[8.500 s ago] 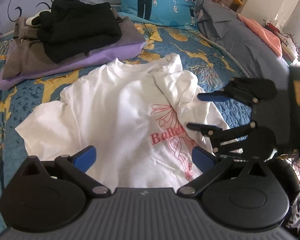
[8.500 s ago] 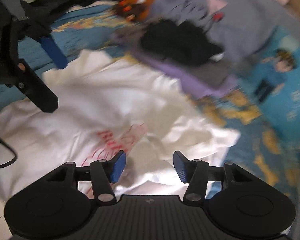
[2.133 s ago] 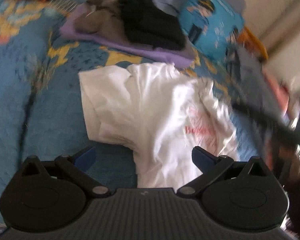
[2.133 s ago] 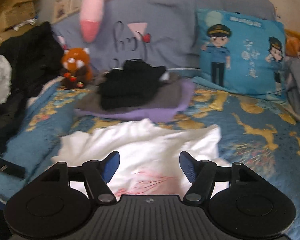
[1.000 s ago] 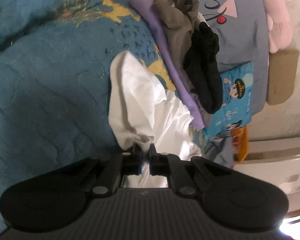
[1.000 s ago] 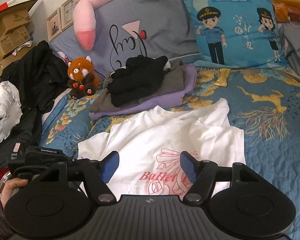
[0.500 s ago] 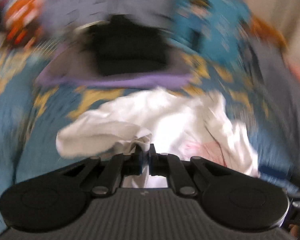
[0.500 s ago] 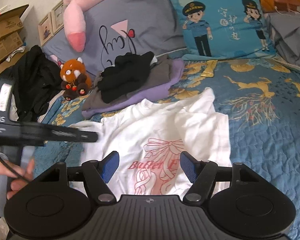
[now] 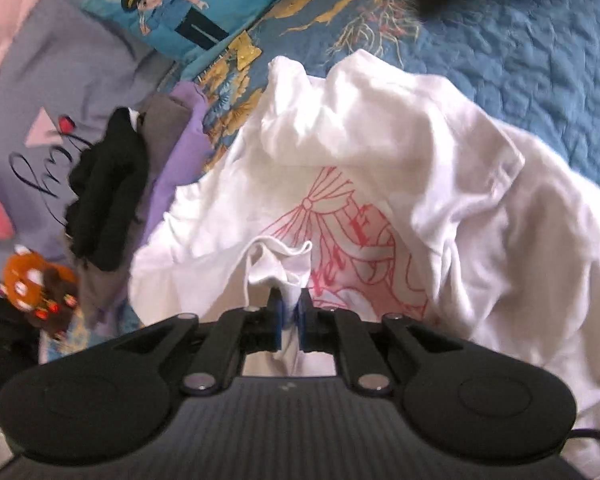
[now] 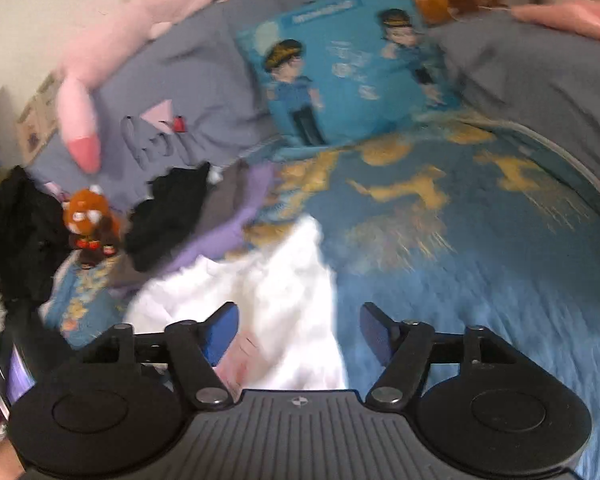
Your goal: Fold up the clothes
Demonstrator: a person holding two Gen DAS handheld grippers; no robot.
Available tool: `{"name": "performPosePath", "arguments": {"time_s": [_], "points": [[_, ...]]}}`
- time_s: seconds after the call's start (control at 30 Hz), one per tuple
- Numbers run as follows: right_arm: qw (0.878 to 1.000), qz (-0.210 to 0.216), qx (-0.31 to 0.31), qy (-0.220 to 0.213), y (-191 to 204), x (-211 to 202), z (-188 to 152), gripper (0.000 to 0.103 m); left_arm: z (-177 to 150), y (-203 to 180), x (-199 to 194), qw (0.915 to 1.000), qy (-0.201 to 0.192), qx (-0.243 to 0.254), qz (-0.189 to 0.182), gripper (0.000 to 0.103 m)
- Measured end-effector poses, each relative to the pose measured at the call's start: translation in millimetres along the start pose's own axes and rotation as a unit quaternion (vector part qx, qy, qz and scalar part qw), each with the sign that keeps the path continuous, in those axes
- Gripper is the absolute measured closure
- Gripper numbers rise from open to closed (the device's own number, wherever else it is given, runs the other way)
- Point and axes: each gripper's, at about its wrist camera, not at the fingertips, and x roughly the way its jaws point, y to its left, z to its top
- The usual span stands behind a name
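Bedspread (image 9: 540,52) under white shirt (image 9: 380,152); left tool (image 9: 289,312) pinches it, right tool (image 10: 298,330) gapes.

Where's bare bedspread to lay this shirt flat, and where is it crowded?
Bare blue quilt lies right of the white T-shirt, below the cartoon cushion. Left is crowded: folded clothes stack, red panda toy. Left gripper pinches shirt; right gripper open.
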Motion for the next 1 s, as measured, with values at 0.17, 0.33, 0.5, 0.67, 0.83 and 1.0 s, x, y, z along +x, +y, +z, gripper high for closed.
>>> {"name": "performPosePath", "arguments": {"time_s": [0.17, 0.33, 0.5, 0.67, 0.83, 1.0], "points": [[0.973, 0.085, -0.177, 0.122, 79.4, 49.6, 63.7, 0.029, -2.9, -18.3, -7.0, 0.9991, -0.01, 0.021, 0.035, 0.095], [0.891, 0.087, -0.364, 0.258, 183.6, 115.7, 65.5, 0.028, -11.5, -14.8, -3.5, 0.9992, -0.01, 0.007, 0.037, 0.095], [0.825, 0.04, -0.446, 0.345, 228.1, 171.9, 30.7, 0.031, -12.5, -17.7, -5.6, 0.9994, -0.014, -0.004, 0.033, 0.095], [0.795, -0.015, -0.457, 0.398, 225.7, 199.6, 17.6, 0.097, -10.0, 9.9, 12.8, 0.9995, -0.017, -0.013, 0.023, 0.094], [0.834, -0.043, -0.396, 0.383, 202.7, 207.7, 55.7, 0.094, -9.2, 17.4, 15.7, 0.9993, -0.017, -0.03, 0.016, 0.094], [0.851, -0.089, -0.384, 0.347, 185.8, 220.5, 80.0, 0.094, -1.4, 23.7, 14.1, 0.9985, -0.018, -0.052, 0.006, 0.091]]}}
